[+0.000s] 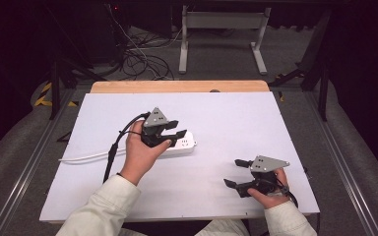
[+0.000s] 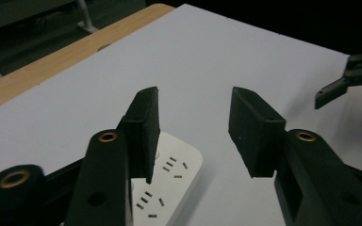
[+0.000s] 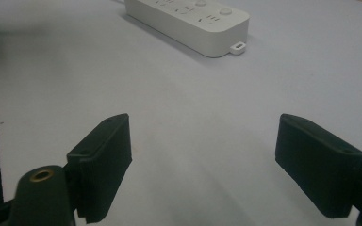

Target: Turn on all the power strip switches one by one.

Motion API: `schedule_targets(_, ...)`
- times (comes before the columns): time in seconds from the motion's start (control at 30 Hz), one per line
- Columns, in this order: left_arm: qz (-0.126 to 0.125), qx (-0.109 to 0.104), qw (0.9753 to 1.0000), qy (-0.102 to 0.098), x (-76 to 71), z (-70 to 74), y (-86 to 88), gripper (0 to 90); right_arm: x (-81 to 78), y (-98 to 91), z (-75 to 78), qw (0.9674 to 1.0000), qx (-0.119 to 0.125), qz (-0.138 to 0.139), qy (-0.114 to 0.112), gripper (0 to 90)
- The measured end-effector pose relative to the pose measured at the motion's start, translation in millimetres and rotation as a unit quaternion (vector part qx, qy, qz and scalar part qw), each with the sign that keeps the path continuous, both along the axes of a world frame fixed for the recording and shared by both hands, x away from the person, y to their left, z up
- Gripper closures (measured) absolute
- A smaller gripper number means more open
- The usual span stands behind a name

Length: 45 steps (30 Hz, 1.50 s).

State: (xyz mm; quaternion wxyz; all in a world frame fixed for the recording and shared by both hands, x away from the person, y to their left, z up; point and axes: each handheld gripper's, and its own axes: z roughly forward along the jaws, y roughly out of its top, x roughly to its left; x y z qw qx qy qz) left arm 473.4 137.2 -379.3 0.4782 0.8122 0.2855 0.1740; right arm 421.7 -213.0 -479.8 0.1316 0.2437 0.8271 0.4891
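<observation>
Both grippers, L over power strip & R, jaws apart, nothing held.

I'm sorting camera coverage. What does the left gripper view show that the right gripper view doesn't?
Left gripper view alone: the wooden table edge, the right gripper farther off, and the power strip's sockets close under the left gripper. Right gripper view alone: the strip's end with a small hanging loop and its buttons. Both: the white power strip, the white tabletop, and open fingers.
</observation>
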Motion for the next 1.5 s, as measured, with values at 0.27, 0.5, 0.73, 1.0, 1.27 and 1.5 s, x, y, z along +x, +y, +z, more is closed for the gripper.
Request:
schedule_targets(0.27, -0.010, -0.020, 0.9995, -0.020, -24.5, 11.8, 28.0, 39.1, -0.1, 0.5, 0.5, 1.0000, 0.002, -0.004, -0.001, 18.7)
schedule_targets(0.5, -0.013, -0.040, 0.9984, -0.039, -44.0, 2.9, 54.1, 28.6, -0.2, 0.3, 0.6, 1.0000, 0.004, -0.006, 0.001, 17.3)
schedule_targets(0.73, -0.008, -0.041, 0.9982, -0.044, -57.0, -15.1, 78.8, 24.3, -0.7, -0.4, 1.2, 0.9999, 0.007, -0.009, -0.001, 15.5)
schedule_targets(1.0, -0.005, -0.072, 0.9971, -0.023, -69.1, -43.2, 109.4, 22.6, -0.9, -1.0, 1.1, 0.9999, 0.007, -0.009, -0.001, 13.7)
schedule_targets(1.27, 0.010, -0.053, 0.9984, -0.018, -82.7, -74.1, 133.8, 20.0, -0.8, -1.2, 0.5, 1.0000, 0.003, -0.008, -0.002, 12.2)
schedule_targets(1.5, 0.024, -0.039, 0.9988, -0.018, -91.8, -95.7, 150.4, 18.8, -0.5, -2.6, -0.3, 0.9999, -0.003, -0.010, -0.002, 10.9)
